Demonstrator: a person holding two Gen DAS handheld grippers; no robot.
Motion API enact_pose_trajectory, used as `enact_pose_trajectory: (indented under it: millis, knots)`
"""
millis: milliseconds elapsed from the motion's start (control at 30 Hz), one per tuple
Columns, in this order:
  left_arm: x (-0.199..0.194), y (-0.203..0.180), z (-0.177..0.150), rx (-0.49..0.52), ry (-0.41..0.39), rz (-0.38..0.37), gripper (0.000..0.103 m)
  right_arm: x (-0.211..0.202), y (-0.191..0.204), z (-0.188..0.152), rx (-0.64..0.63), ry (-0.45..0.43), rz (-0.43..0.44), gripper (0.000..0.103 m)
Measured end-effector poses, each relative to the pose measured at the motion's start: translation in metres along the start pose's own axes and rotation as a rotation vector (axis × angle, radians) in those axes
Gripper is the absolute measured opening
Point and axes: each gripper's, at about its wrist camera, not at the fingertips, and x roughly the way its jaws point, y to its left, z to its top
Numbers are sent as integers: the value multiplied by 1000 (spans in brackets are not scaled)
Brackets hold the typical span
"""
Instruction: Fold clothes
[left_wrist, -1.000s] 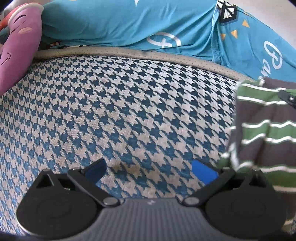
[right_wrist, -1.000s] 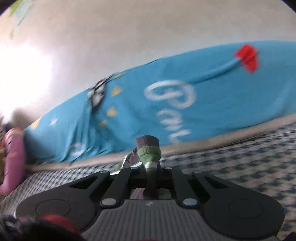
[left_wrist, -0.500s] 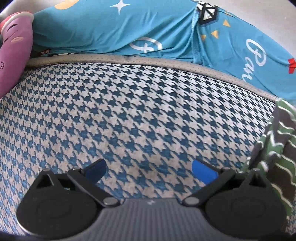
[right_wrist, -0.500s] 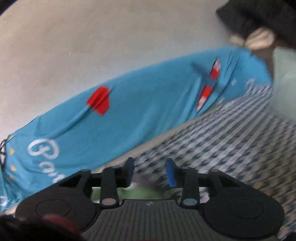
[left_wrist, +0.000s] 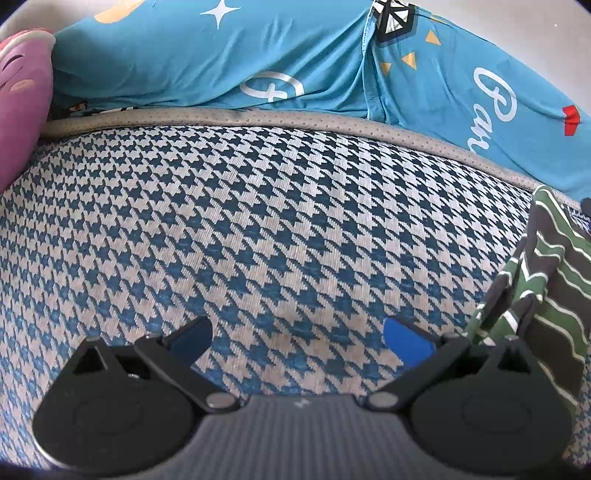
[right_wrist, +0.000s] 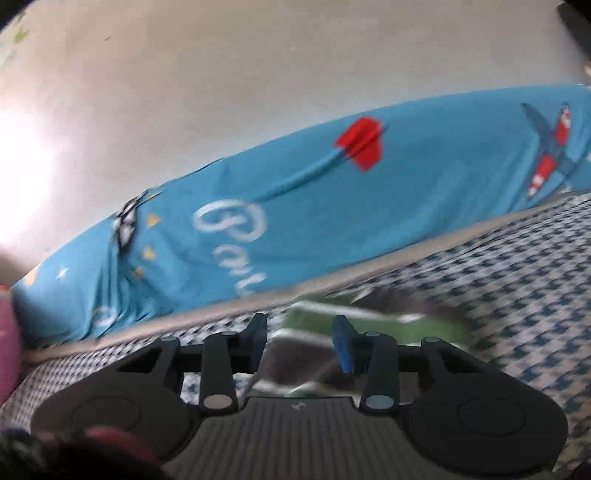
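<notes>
A striped garment in green, dark grey and white (left_wrist: 546, 280) lies bunched at the right edge of the left wrist view, on the blue-and-white houndstooth bed cover (left_wrist: 258, 221). My left gripper (left_wrist: 297, 338) is open over bare cover, just left of the garment. In the blurred right wrist view the same garment (right_wrist: 369, 325) lies on the cover just beyond and beneath my right gripper (right_wrist: 300, 341), whose jaws stand apart with nothing between them.
A turquoise printed sheet (left_wrist: 258, 55) runs along the far edge of the bed, against a pale wall (right_wrist: 258, 92). A purple plush cushion (left_wrist: 22, 110) sits at the far left. A grey piped edge (left_wrist: 221, 116) borders the cover.
One second ago my right gripper was shut on the striped garment; it has let go and opened, and the garment has dropped onto the cover. The left gripper barely moved.
</notes>
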Motion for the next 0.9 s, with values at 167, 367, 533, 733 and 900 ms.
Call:
enact_pose_trajectory:
  millis: [167,367,533,733,900]
  knots:
    - [-6,3,-1,11,-9,-6,103,-6,23,-17,-15,48,66,40]
    - [-13,9,2,0,-19,-22,103,-23,44,-33,-27,112,117,40]
    - [-20,16,4,-3,-21,-35,103,-51,68,-54,-72,157,172,40]
    - [-25,16,-4,27,-22,-42,103,-77,87,-77,-122,196,200,40]
    - [-28,15,-15,52,-4,-44,103,-88,93,-88,-130,212,209,40]
